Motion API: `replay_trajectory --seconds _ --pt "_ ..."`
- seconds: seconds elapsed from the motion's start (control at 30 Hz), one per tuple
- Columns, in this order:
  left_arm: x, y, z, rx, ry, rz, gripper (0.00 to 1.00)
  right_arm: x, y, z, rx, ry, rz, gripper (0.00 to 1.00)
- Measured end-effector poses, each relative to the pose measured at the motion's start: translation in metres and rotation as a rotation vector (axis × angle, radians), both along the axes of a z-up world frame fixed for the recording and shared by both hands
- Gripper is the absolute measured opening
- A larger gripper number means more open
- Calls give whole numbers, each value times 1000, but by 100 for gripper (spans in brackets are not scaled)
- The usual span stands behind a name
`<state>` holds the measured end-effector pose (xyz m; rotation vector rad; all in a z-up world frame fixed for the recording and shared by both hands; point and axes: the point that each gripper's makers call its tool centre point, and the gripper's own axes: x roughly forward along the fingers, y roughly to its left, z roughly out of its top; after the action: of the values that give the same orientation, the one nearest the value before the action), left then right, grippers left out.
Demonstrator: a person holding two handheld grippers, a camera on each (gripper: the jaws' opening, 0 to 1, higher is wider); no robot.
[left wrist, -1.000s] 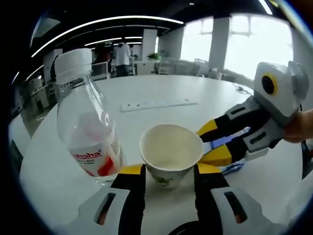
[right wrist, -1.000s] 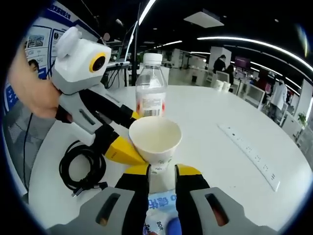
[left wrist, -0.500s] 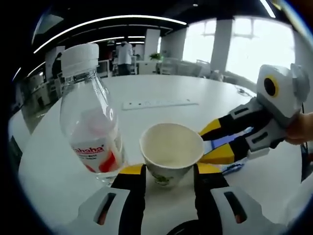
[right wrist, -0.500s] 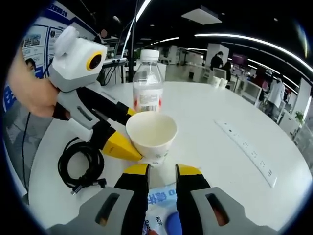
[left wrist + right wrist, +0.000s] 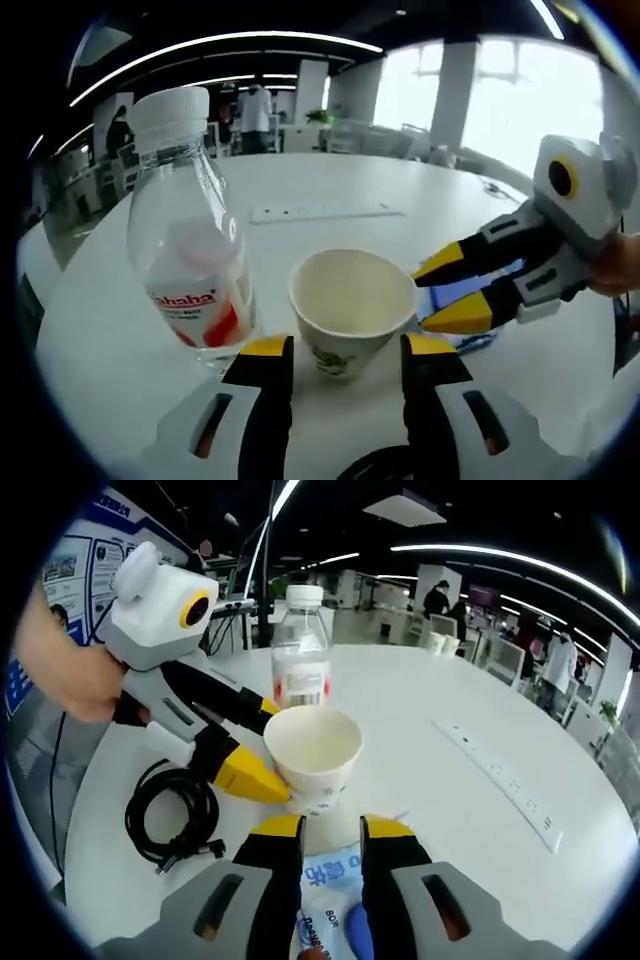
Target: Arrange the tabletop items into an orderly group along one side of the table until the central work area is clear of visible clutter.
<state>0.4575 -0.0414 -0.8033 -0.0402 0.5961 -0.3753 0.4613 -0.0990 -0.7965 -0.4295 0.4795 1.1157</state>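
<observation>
Right gripper (image 5: 331, 832) backed off the empty paper cup (image 5: 352, 305).

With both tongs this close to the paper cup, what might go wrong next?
1. The paper cup sits between the left tongs' open jaws; squeezing hard may crush its thin wall.
2. The water bottle stands upright right beside the cup; a sideways swing might topple it.
3. The right tongs straddle a blue packet and could drag it along.
</observation>
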Motion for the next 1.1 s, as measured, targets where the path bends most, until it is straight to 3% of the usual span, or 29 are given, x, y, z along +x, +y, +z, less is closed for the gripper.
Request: replay_trajectory --seconds 0.27,0.3,0.4,0.5,0.6,0.73,0.83,1.1 --pt "-14 2 1 -22 14 -2 50 -6 -4 8 15 16 -22 25" --pt "-17 -1 1 -51 30 -4 53 -7 -4 9 16 16 -22 27" --pt "-25 -2 3 -25 35 -27 59 -12 -3 14 28 18 -17 33" --pt "-29 0 7 -46 43 -9 65 -15 -1 16 23 27 -27 43" --pt "-34 5 9 -28 43 1 70 -15 -2 18 24 40 -50 50" --pt "-42 17 13 -26 42 45 84 -19 -5 22 29 50 -72 59" --pt "-50 28 17 -16 33 74 93 -25 -8 22 22 55 -73 60" --pt "-65 42 27 4 33 89 97 -41 -9 26 17 73 -86 67"
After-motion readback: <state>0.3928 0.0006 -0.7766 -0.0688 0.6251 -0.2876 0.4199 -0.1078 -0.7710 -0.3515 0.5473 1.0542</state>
